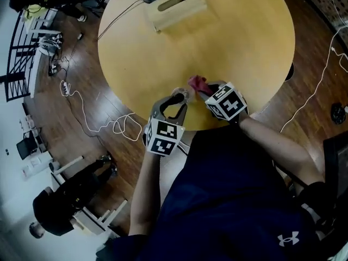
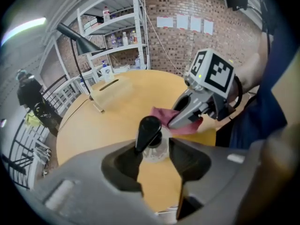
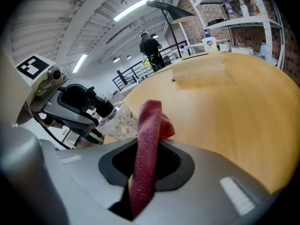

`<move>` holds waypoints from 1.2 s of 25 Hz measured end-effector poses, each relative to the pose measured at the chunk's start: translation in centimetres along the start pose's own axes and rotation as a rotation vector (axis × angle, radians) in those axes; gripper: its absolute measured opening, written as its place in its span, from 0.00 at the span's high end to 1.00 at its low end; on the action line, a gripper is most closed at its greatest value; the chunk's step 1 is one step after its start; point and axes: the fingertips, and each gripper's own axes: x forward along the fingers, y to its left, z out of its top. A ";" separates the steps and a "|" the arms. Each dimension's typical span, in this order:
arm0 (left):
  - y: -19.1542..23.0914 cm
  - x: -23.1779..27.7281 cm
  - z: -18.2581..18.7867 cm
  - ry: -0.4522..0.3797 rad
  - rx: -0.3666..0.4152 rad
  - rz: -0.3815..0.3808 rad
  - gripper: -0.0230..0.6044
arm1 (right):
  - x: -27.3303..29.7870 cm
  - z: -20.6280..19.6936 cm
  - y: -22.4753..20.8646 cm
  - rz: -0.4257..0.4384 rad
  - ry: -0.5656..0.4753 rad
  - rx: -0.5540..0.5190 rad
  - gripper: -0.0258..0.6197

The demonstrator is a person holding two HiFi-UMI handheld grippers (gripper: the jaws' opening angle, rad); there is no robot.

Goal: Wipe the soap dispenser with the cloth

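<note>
Now the left gripper (image 2: 154, 159) has its jaws closed on the dispenser (image 2: 149, 134). They hold it at the top, just under the black pump, and the clear bottle sticks out beyond them. In the right gripper view the bottle is tilted, with its body turned toward the cloth (image 3: 149, 121), so I judge that it is lifted from the table (image 1: 228, 31), though I cannot see its base clearly.

The right gripper (image 3: 149, 161) pinches the red cloth. One fold stands up between its jaws and the rest hangs down behind them. From above, both grippers meet at the near edge of the table, right in front of the person. The cloth is just beside the bottle, and I cannot tell whether they already touch.

I think the step in hand is to bring the cloth to the bottle, so the wiping itself is only about to start or has barely started.

The next move calls for a firm hold by the left gripper, because the grip is high and the bottle can swing when it is pushed. The right gripper must press the free fold against the clear side and rub along it. The cloth must not slip out of the jaws.
</note>
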 end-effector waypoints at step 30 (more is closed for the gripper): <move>-0.8 -2.4 3.5 0.144 0.140 -0.014 0.60 | -1.5 0.3 2.1 0.043 0.046 -0.295 0.84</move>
